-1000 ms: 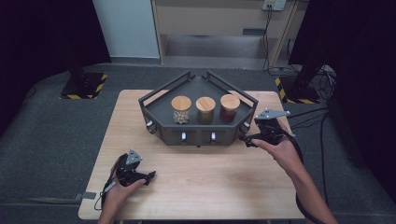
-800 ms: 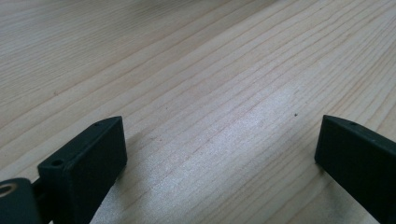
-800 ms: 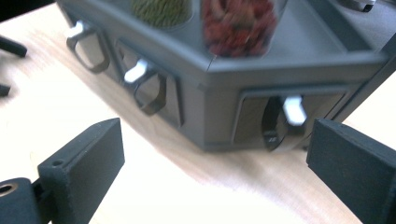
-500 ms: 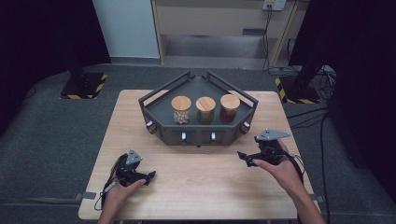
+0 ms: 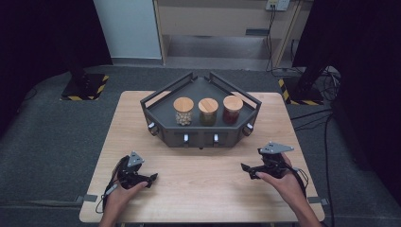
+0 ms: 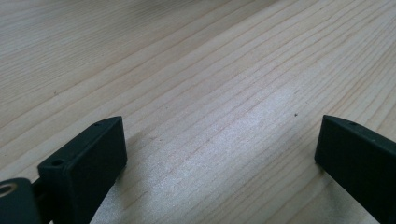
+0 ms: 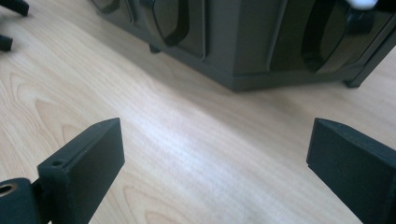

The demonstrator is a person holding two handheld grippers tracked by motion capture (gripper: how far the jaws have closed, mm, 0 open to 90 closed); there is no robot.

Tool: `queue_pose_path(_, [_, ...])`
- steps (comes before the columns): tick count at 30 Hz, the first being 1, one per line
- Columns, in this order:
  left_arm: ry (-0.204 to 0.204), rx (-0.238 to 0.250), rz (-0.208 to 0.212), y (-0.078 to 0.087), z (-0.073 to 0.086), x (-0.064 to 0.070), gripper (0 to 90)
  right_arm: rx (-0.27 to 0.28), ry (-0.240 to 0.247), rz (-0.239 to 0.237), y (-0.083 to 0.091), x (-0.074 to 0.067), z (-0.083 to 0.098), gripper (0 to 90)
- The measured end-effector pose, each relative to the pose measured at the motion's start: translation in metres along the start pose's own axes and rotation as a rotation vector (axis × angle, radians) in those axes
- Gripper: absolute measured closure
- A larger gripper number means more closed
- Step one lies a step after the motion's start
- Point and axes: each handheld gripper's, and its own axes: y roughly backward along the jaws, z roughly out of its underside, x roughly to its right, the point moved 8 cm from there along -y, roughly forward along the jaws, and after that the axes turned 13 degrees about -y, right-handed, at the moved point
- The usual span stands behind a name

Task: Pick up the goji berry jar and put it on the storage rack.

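The pale wooden table (image 5: 203, 189) carries everything here. On its far half stands the dark grey angular metal rack (image 5: 201, 135), a tray-like stand with raised rails and small knobs along its front wall. Inside it three glass jars with round wooden lids stand in a row, close together: the left jar of pale beans (image 5: 183, 111), the middle jar of olive-brown contents (image 5: 208, 111) and the right jar of reddish contents (image 5: 232, 109). What exactly fills each jar is hard to tell from this height.

Both tools sit low over the near half of the table, well apart from each other and from the rack. The left gripper (image 5: 152, 178) is by the near left edge; its own view shows its jaws spread wide with only bare wood between them. The right gripper (image 5: 246, 168) is nearer the rack's front right corner, jaws likewise wide and empty, and its view looks across the table at the rack's front wall.

The jars are probably what gets handled next. The risks: the rack's rail could catch a jaw on the way in, and the tight spacing means a wide jaw might nudge a neighbouring jar over. Smooth glass could also slip if gripped too high, near the lid.
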Motion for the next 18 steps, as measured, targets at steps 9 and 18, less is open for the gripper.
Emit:
queue_pose_path(9, [0.000,0.000,0.000,0.000,0.000,0.000,1.0,-0.057,-0.002,0.009,-0.012,-0.002,0.028,4.5])
queue_pose_path(18, [0.000,0.000,0.000,0.000,0.000,0.000,1.0,-0.108,0.011,0.023,-0.024,-0.006,0.046,4.5])
